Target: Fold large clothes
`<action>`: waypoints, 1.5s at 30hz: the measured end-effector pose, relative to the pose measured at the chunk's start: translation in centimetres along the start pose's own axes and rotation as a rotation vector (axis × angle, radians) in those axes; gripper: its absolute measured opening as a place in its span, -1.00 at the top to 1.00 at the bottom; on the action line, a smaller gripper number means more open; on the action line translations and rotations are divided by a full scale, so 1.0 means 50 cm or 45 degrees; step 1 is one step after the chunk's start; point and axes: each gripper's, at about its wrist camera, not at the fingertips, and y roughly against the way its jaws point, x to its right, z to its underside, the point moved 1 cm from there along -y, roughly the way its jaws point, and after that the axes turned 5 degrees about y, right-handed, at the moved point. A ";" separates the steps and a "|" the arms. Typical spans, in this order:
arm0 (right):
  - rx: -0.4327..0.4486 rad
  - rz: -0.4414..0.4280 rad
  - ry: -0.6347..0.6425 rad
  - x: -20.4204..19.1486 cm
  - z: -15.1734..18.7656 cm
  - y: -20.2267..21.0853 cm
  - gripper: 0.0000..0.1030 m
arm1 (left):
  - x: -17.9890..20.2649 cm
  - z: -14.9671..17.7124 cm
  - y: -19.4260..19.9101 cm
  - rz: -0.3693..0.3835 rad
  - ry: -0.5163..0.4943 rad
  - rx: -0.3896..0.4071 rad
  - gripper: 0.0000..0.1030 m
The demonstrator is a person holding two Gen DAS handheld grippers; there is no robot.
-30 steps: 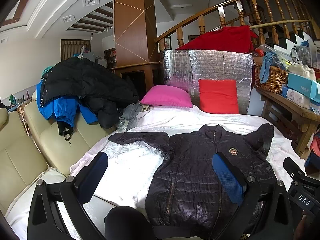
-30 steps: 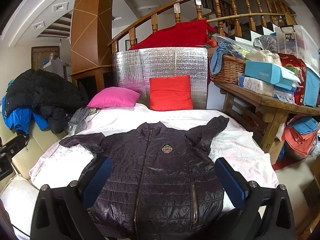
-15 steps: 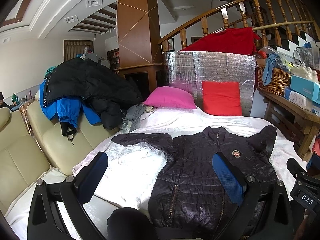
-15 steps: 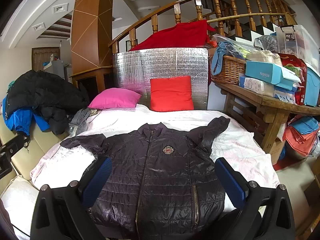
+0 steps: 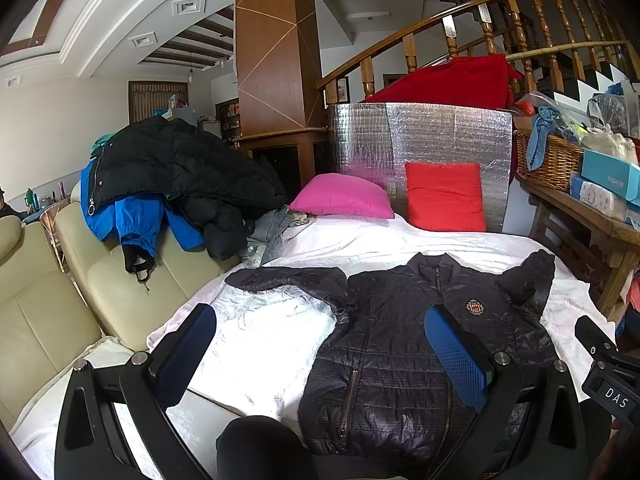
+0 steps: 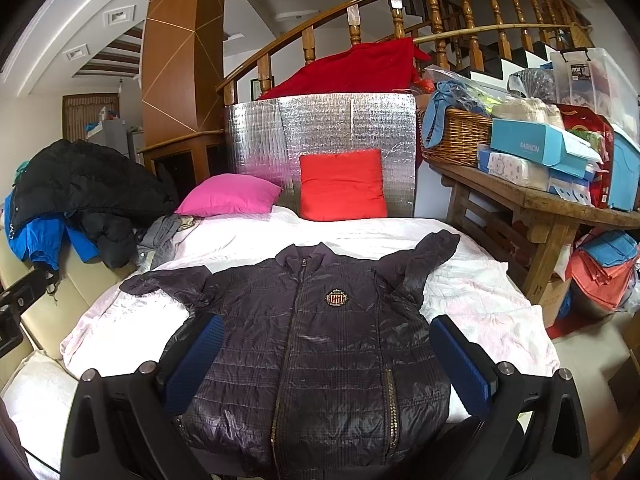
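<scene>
Both views drifted slightly; jacket (image 6: pixel 316 344) lies flat.

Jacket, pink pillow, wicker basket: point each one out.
jacket (image 6: pixel 320 344): right wrist view, on the chest beside the zip.
pink pillow (image 6: pixel 228 194): right wrist view, on the middle of its top face.
wicker basket (image 6: pixel 456 136): right wrist view, on the woven front wall.

The word "FASHION" is printed on the side of the teal cardboard box (image 6: pixel 536 146) on the wooden bench, legible in both views (image 5: pixel 612 178). A black tag (image 5: pixel 614 396) at the left view's right edge reads "DAS". The clear storage bin (image 6: pixel 596 80) carries a dark label reading "ROX". The jacket's chest crest (image 6: pixel 335 298) is too small to read.
</scene>
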 end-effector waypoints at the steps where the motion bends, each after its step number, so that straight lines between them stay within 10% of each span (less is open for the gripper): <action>1: -0.002 0.001 0.001 0.000 0.000 0.000 -1.00 | 0.000 0.000 -0.001 0.001 -0.002 -0.001 -1.00; 45: -0.025 -0.006 -0.009 -0.006 0.003 -0.016 -1.00 | -0.006 0.007 -0.019 0.014 -0.022 -0.018 -1.00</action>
